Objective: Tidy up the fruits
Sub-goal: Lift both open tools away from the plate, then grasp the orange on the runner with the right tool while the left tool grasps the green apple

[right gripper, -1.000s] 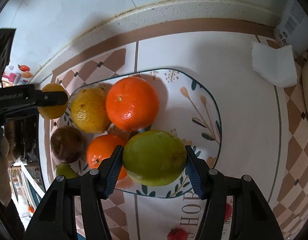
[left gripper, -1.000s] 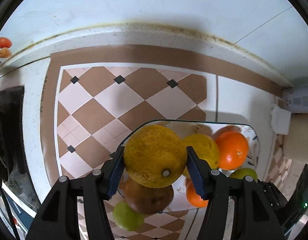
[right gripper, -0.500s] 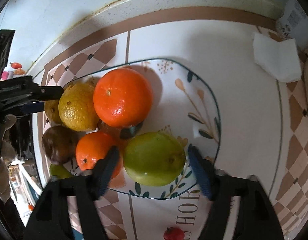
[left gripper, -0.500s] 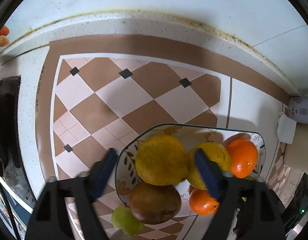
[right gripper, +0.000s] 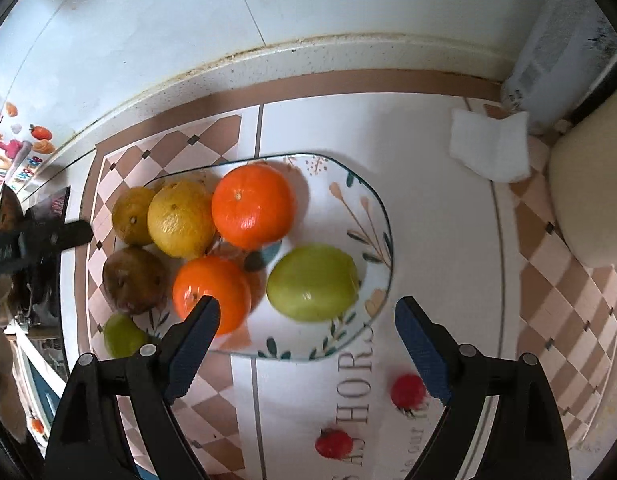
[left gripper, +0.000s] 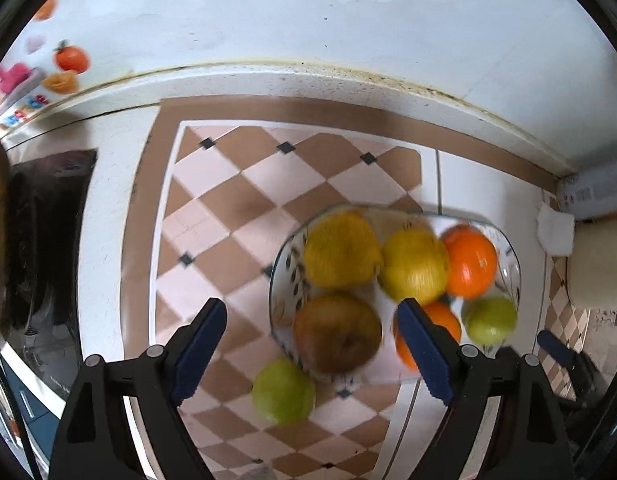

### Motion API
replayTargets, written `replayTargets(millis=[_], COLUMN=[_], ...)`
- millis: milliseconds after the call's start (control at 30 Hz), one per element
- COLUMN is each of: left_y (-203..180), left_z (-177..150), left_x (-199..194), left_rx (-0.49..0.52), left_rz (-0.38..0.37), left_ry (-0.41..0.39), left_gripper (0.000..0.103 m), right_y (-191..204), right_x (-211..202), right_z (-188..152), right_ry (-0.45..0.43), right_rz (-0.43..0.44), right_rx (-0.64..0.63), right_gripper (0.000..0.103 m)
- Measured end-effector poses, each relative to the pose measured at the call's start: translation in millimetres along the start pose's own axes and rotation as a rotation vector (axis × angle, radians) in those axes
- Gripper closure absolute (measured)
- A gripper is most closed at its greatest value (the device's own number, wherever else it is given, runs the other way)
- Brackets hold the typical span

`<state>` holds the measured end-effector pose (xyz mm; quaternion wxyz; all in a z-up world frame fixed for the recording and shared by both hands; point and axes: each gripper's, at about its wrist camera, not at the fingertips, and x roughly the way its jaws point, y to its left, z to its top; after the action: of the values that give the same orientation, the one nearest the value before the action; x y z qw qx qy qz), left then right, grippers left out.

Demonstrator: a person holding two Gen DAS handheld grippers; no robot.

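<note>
Release step: both tools, left tool (left gripper: 310, 350) and right tool (right gripper: 306, 346), have just been opening, jaws wide and empty above the plate (right gripper: 382, 216). Next probably fetches the green fruit (left gripper: 283, 392) off the counter (right gripper: 436, 216).

White leaf-patterned plate (right gripper: 364, 216), orange (right gripper: 252, 206), yellow and green fruit, brown-checked tablecloth (left gripper: 244, 200)

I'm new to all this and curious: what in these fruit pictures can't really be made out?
- Small green fruit, right wrist view: partly behind the plate rim and the right tool; touching the plate or not is unclear.
- Lower orange, left wrist view: blurred, half behind a finger of the left tool.
- Cream object, right wrist view: cut off by the edge.
- Wall stickers: too blurred to read.
</note>
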<state>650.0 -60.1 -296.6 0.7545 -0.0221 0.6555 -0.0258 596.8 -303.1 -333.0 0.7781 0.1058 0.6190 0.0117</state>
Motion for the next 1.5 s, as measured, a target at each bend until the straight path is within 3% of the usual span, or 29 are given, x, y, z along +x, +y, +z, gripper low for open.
replayTargets(millis=[333,800,1167,1500], left_y=[-21,-28,-35,-39], left_z=[-67,-148,-179,-184], left_x=[-50,-125,-161,-164], left_rx=[0.062,0.122,0.127,0.129], left_rz=[0.053,0.008,0.011,0.021], left_ry=[-0.182,-0.334,-0.412,-0.429], left_gripper=[0.016,0.016,0.016,0.016], right_y=[10,22,42,35], right_x=[-51,-144,-198,-200], right_z=[-47,-111,-151,-162], right_ry=[-0.087,-0.266,-0.377,-0.369], right_rz=[-0.010,-0.015,-0.015,0.015], right_rx=[-0.024,-0.043,-0.062,-0.007], right_gripper=[0.012,0.012,0.012,0.012])
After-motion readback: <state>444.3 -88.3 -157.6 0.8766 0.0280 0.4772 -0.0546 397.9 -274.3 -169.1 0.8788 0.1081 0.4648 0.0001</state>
